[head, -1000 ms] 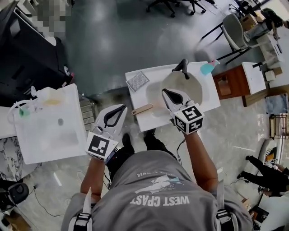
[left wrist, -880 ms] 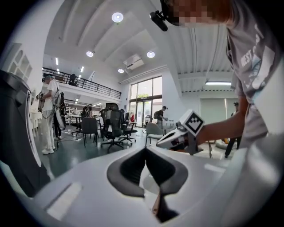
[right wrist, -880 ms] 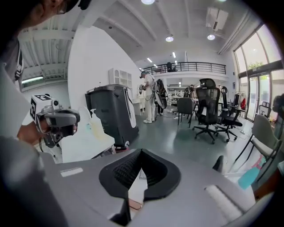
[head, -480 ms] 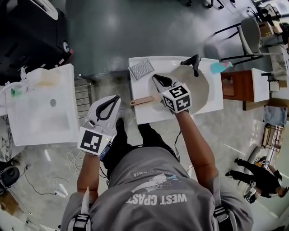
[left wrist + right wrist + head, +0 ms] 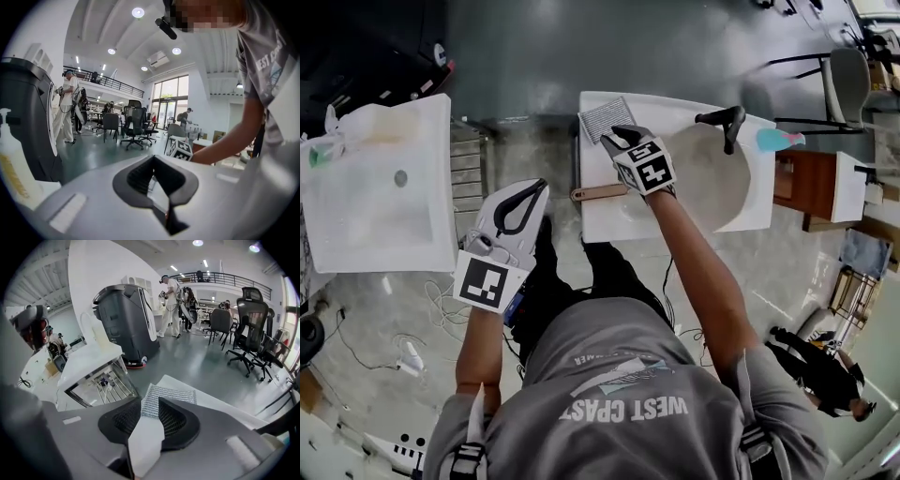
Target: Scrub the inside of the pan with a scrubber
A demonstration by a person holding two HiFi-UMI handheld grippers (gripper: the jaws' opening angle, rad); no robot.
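Looks like the reach-for-scrubber step: right gripper above scrubber at desk far-left corner, fingers spread, just been opening, pinching nothing; pan on the desk's right side; left gripper fingers pressed together. Next: lower, pinch scrubber

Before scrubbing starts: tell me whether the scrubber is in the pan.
Out: the scrubber lies flat on the table, clear of the pan.

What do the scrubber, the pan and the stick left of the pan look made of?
Scrubber: silver-grey woven mesh, glinting, probably metal wire. Pan: pale matte inside, maybe coated or enamelled metal; its black handle looks plastic. Stick: tan, matte, likely wood.
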